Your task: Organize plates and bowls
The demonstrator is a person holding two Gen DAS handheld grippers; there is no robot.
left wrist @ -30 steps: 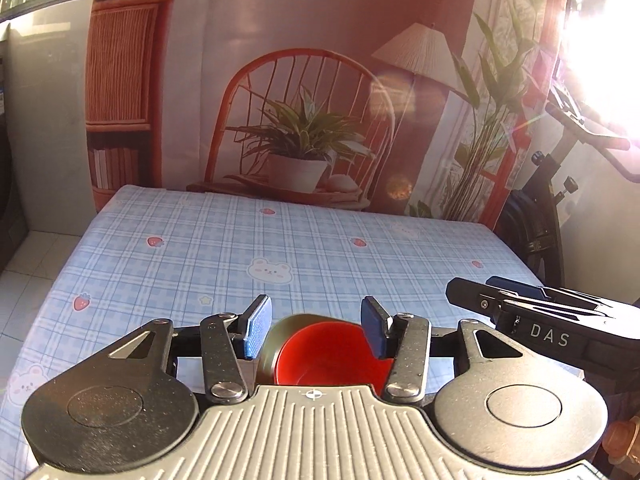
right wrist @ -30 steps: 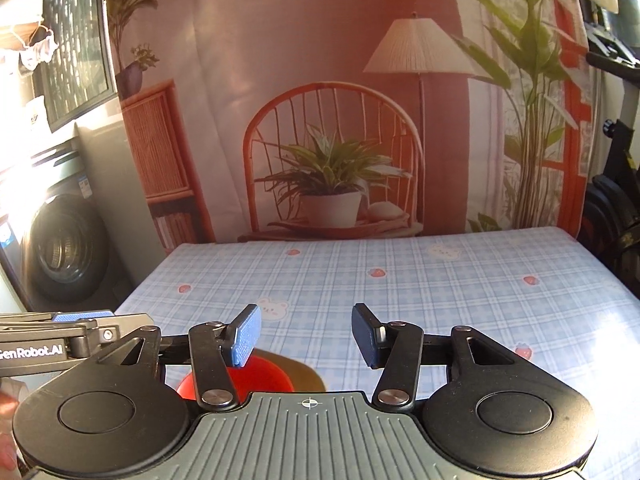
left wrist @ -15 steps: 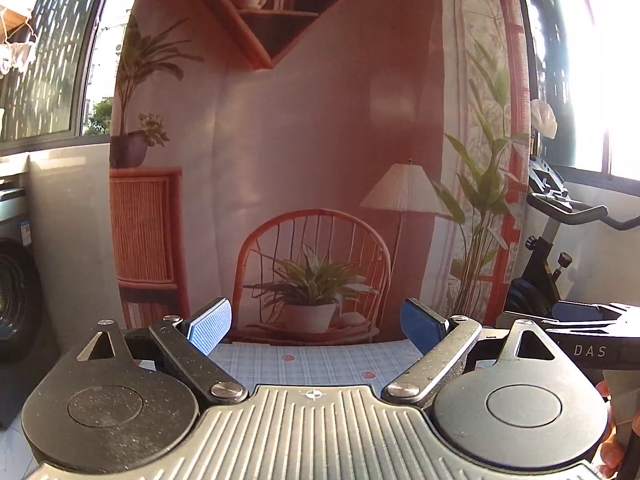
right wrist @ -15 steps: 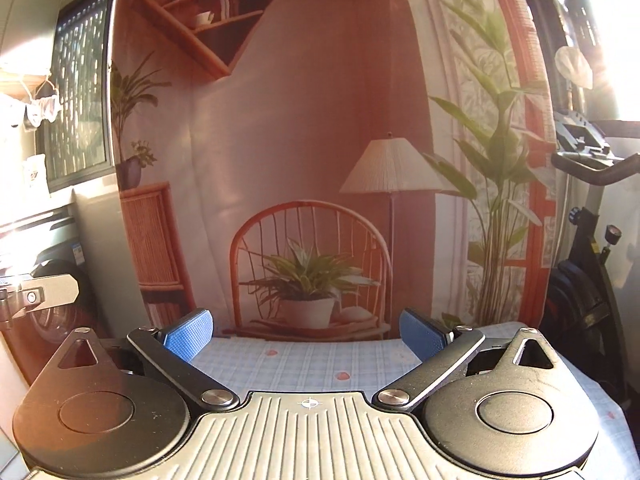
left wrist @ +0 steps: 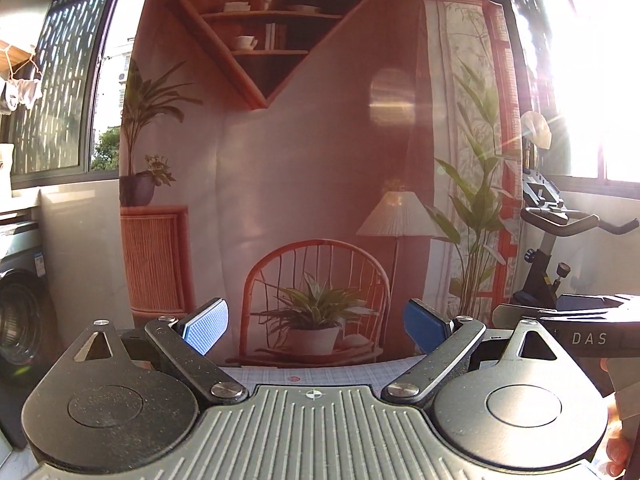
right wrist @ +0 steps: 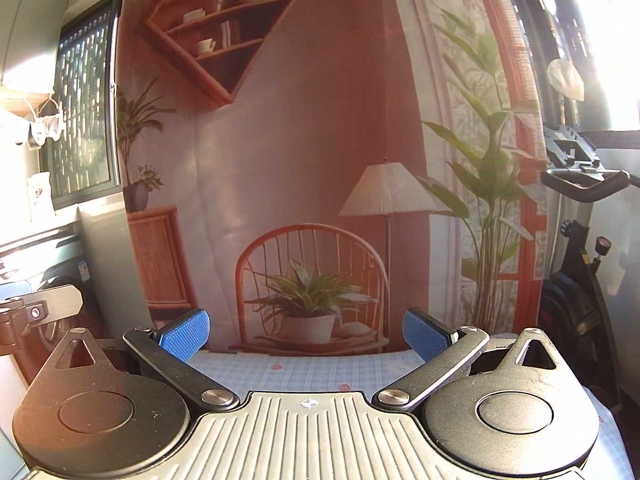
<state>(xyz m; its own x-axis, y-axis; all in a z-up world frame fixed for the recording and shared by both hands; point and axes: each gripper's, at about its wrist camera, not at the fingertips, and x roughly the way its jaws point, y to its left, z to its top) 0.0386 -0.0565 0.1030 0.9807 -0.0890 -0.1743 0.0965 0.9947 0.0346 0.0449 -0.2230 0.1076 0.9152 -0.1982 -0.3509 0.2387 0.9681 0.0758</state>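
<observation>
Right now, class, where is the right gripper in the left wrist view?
The right gripper pokes in at the far right edge, below the exercise bike.

"DAS" on right gripper (left wrist: pixel 588 338)

The left gripper (left wrist: pixel 314 326) has matt black arms with a fine grainy finish, shiny metal rivets and a ribbed grey plastic body at the bottom of the frame. Its pads (left wrist: pixel 206 326) are blue, with a fine ribbed texture. The right gripper (right wrist: pixel 306 332) looks the same: speckled matt black, bright rivets, textured blue pads (right wrist: pixel 184 334). The tablecloth (right wrist: pixel 304 368), low in the middle, is soft checked cloth. The backdrop (left wrist: pixel 304 140) behind is printed fabric, matt and slightly creased. At the right edge the bike (right wrist: pixel 580 180) handle looks like dull black rubber.
</observation>
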